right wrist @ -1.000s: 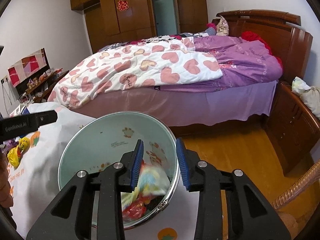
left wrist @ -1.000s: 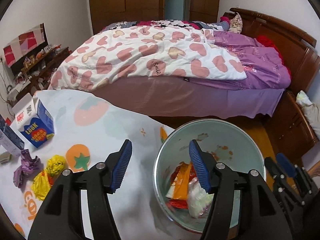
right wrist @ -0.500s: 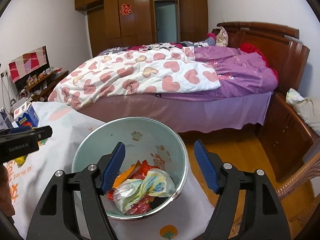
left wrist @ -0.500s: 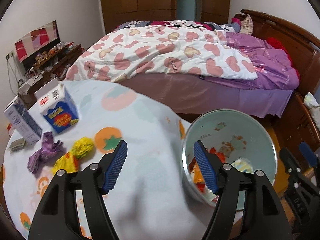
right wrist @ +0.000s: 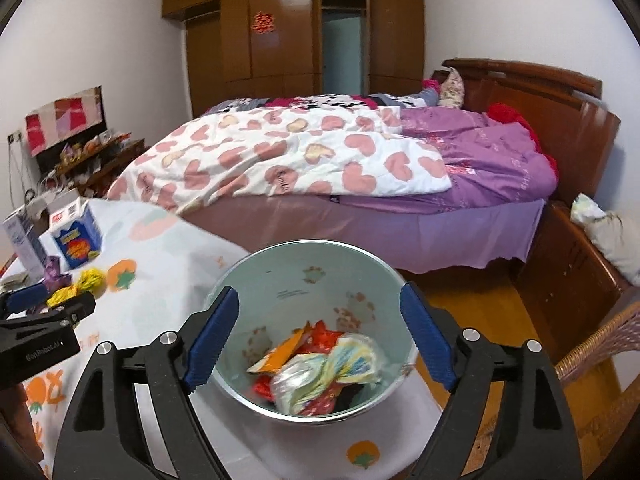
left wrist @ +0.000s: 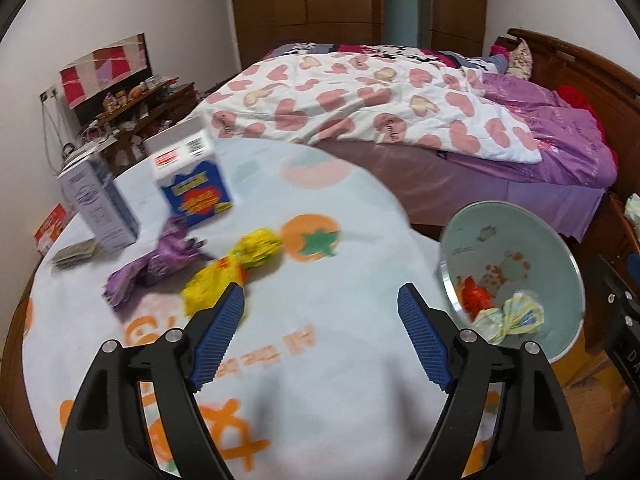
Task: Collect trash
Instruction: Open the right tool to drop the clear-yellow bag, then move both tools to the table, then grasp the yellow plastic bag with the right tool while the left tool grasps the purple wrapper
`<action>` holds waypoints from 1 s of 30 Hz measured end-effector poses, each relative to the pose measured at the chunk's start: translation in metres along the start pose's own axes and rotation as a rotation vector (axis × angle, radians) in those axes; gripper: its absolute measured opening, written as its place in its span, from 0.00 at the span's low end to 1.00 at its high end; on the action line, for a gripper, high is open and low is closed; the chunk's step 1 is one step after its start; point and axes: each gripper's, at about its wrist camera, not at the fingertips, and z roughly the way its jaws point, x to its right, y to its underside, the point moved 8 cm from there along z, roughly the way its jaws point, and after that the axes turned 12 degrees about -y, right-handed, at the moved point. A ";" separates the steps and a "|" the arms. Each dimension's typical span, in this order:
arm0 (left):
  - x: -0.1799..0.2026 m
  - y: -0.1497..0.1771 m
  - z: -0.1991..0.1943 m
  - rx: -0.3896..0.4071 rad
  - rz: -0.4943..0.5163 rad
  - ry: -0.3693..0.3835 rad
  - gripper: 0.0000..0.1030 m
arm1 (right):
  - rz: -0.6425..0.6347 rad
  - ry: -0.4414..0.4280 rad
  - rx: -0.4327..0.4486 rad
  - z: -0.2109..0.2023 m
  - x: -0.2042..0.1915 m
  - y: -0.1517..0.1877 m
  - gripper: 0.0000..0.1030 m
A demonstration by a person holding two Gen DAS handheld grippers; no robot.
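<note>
My left gripper (left wrist: pixel 320 334) hangs over the cloth-covered surface (left wrist: pixel 344 344) with its jaws wide and nothing between them; they have just been opening further. Just above the left jaw, in the middle left of the frame, lie two crumpled yellow wrappers (left wrist: pixel 232 270), blurred, one touching the other, and a crumpled purple wrapper (left wrist: pixel 156 264) just beside them to the left. Behind these, in the upper left, stand a blue carton (left wrist: pixel 192 176) and a pale grey-blue carton (left wrist: pixel 100 208), near each other but apart. A small flat packet (left wrist: pixel 76 254) lies at the foot of the grey-blue carton.

My right gripper (right wrist: pixel 320 338) has its jaws wide too, just opened, and holds nothing. Below them, at the lower centre of that frame, stands the pale green trash bin (right wrist: pixel 304 264) with a shiny rim. In it lie a pale crumpled wrapper (right wrist: pixel 340 372), an orange piece (right wrist: pixel 286 352) and red scraps (right wrist: pixel 320 332). In the left view the bin sits at the right edge, past the edge of the surface. A bed with a heart-print quilt (right wrist: pixel 280 152) fills the background.
</note>
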 end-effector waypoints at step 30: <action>-0.221 0.092 0.037 -0.142 -0.239 -0.261 0.89 | -0.194 -0.214 -0.104 0.026 -0.183 0.032 0.77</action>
